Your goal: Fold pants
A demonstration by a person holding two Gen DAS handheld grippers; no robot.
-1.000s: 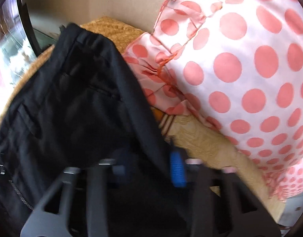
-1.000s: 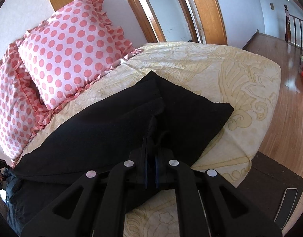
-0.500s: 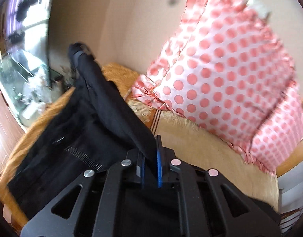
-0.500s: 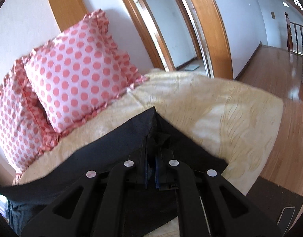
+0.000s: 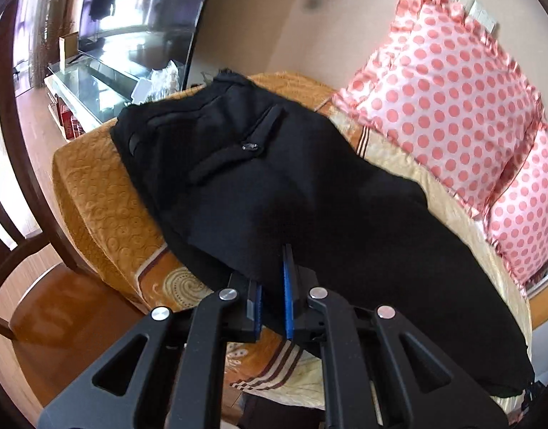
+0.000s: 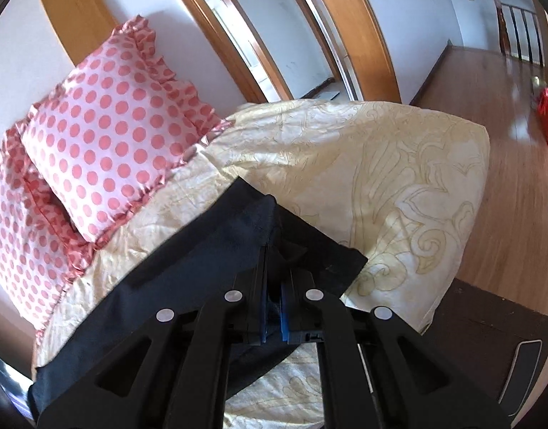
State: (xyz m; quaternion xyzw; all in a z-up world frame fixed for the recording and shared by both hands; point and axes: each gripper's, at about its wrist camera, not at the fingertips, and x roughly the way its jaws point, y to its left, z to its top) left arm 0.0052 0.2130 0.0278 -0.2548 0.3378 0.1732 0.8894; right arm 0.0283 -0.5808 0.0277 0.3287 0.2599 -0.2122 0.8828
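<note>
Gripping black pants (image 5: 309, 196), left gripper (image 5: 272, 286) and right gripper (image 6: 272, 271) clamp its edges

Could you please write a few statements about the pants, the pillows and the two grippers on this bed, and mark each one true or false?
1. The pants are black. True.
2. The left gripper is open and empty. False: its fingers are shut on the edge of the pants.
3. The pillows are white with pink dots. True.
4. The right gripper is shut on the pants. True.
5. The pants lie on the wooden floor. False: they lie on the bed cover.
</note>
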